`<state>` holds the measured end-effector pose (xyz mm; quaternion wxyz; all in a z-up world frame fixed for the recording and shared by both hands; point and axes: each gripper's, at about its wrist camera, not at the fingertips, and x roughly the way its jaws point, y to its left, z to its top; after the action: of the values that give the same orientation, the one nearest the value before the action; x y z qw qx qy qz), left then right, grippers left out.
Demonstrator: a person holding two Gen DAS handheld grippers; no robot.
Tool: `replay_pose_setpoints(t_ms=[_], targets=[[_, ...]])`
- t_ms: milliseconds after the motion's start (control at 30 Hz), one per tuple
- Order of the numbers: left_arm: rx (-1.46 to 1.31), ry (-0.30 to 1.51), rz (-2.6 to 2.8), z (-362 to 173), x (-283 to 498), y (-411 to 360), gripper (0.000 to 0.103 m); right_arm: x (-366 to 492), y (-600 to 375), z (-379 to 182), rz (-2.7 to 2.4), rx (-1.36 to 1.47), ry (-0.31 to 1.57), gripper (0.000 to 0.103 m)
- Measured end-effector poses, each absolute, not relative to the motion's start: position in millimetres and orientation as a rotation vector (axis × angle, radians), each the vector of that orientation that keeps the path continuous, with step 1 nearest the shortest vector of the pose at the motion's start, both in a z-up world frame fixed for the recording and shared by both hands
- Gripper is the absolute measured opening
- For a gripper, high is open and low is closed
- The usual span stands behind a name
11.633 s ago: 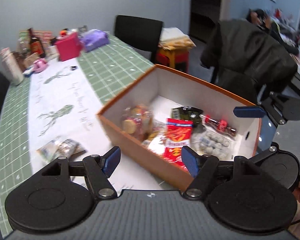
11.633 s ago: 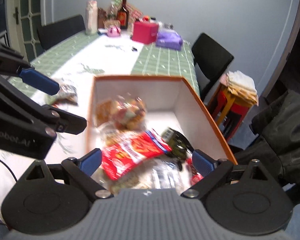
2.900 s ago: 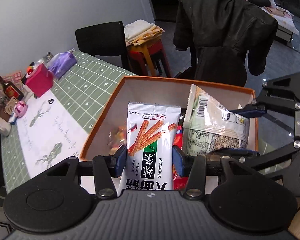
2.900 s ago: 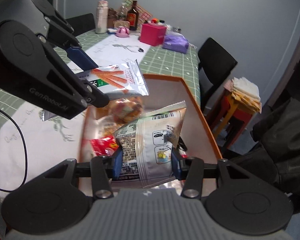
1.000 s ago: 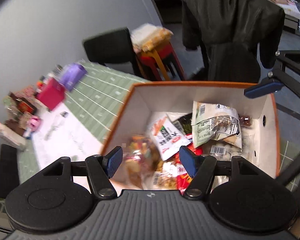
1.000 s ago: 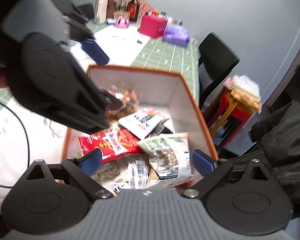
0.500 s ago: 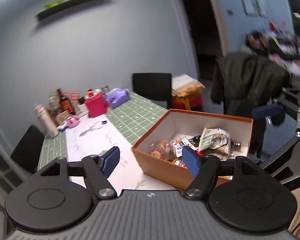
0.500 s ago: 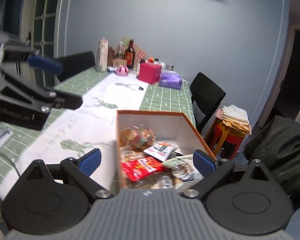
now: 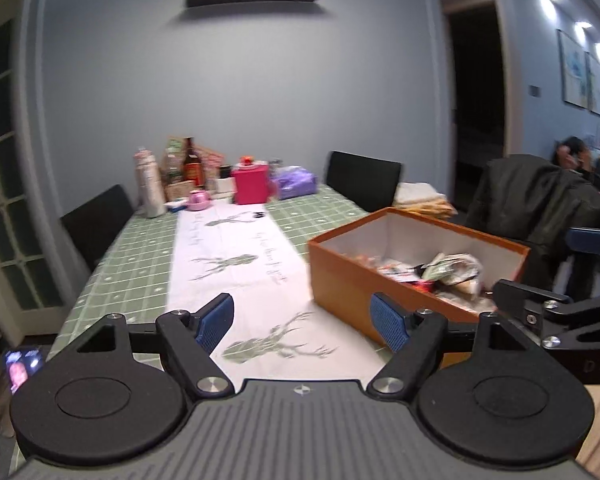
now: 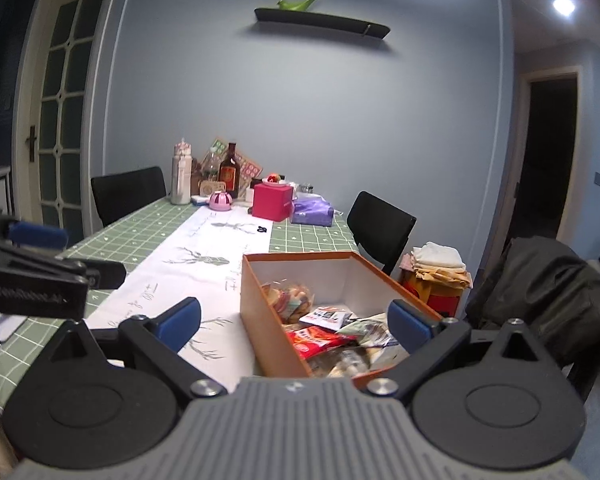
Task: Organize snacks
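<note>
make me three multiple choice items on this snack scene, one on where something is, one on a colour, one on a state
1. Where do the snack packets lie?
A. inside the orange box
B. on the white runner
C. on a chair

2. What colour is the square box at the table's far end?
A. yellow
B. pink
C. black

3. How does the right claw stand?
A. shut on a packet
B. shut on the box rim
C. open, holding nothing

Key: 1 A, the packets sit between the walls of the orange box. 2 B, it shows bright pink beside the purple pack. 3 C, its blue pads stand wide apart with nothing clamped.
</note>
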<state>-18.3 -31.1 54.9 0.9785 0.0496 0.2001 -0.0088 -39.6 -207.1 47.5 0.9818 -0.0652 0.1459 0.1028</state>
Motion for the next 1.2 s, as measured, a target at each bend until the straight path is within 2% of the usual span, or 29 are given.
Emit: replay_pose_setpoints(t_ms=[267,700,1200], targets=[[0.058,0.409,0.060,29.9,-27.6,-19.8,0.094,-46.7,-200.9,22.5,0.179,-0.095,0.286,0.099],[0.031,0.515,0.023,-12.3,-4.3,-19.5,0.094,-21.1,-215.3,-29.4,0.100,-0.081,0.410,0.099],[0.036,0.576,0.019,-22.8,2.8,-23.6,0.094,-21.3,-215.7,-35.0,0.098,-0.054,0.387,0.099]])
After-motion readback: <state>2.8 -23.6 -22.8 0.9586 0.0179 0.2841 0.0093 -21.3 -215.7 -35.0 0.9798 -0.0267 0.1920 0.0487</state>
